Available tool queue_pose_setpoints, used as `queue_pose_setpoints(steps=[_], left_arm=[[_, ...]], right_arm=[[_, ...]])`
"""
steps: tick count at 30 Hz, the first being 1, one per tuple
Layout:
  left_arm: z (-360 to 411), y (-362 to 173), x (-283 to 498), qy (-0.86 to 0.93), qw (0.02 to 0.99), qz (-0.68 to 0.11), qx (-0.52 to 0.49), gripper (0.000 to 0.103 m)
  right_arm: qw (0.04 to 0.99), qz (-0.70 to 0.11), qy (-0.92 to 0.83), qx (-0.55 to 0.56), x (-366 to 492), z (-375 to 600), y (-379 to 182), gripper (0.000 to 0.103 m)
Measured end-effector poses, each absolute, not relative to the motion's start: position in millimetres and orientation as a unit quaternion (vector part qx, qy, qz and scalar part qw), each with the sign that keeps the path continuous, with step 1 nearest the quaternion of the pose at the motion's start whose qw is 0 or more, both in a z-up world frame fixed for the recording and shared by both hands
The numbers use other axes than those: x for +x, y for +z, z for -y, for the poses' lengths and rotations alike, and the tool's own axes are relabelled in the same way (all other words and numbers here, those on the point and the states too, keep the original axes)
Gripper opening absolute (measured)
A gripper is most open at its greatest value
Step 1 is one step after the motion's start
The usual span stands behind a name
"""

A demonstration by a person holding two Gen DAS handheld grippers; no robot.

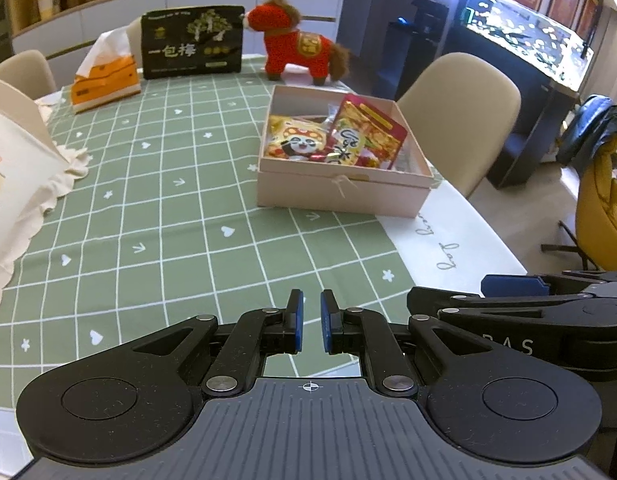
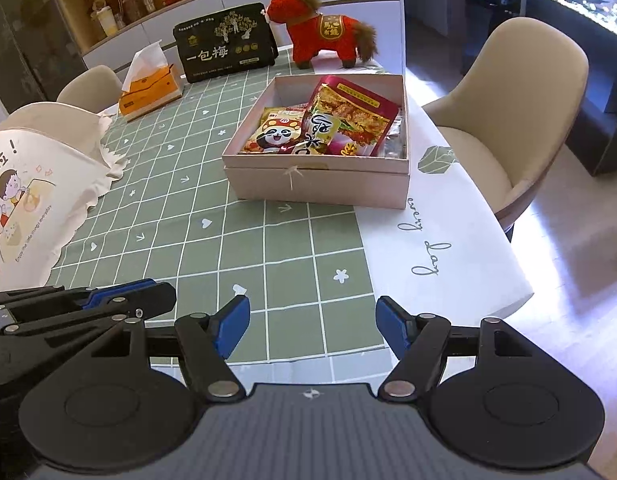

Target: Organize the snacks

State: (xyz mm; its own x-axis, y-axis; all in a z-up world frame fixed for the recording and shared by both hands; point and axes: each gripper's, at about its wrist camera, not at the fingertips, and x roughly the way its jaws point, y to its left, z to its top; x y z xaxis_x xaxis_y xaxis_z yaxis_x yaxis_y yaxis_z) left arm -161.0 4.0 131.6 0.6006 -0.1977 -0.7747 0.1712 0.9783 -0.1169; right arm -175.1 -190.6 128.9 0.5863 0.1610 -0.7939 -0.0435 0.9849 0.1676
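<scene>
The left gripper (image 1: 311, 320) hangs low at 6 o'clock, jaws nearly together and empty; the right gripper (image 2: 313, 326) spreads wide, empty too. The snack packets (image 2: 320, 128) sit in the pink box (image 2: 316, 184) at 12 o'clock, so the sorting looks largely done, though the black plum bag (image 2: 226, 42) at 11 stands outside. Green checked cloth covers the worktop (image 2: 212, 248); beige chair (image 2: 520, 120) at 2.
</scene>
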Motion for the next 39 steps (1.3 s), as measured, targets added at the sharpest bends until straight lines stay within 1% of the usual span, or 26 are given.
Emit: queue_pose_setpoints(steps=[39], left_arm=[[-2.7,131.4,-160.6,-0.122,0.89,-0.438,-0.032,0.012]], right_arm=[[0.888,-0.453,0.046,0.065,-176.9,194.7,126.6,0.071]])
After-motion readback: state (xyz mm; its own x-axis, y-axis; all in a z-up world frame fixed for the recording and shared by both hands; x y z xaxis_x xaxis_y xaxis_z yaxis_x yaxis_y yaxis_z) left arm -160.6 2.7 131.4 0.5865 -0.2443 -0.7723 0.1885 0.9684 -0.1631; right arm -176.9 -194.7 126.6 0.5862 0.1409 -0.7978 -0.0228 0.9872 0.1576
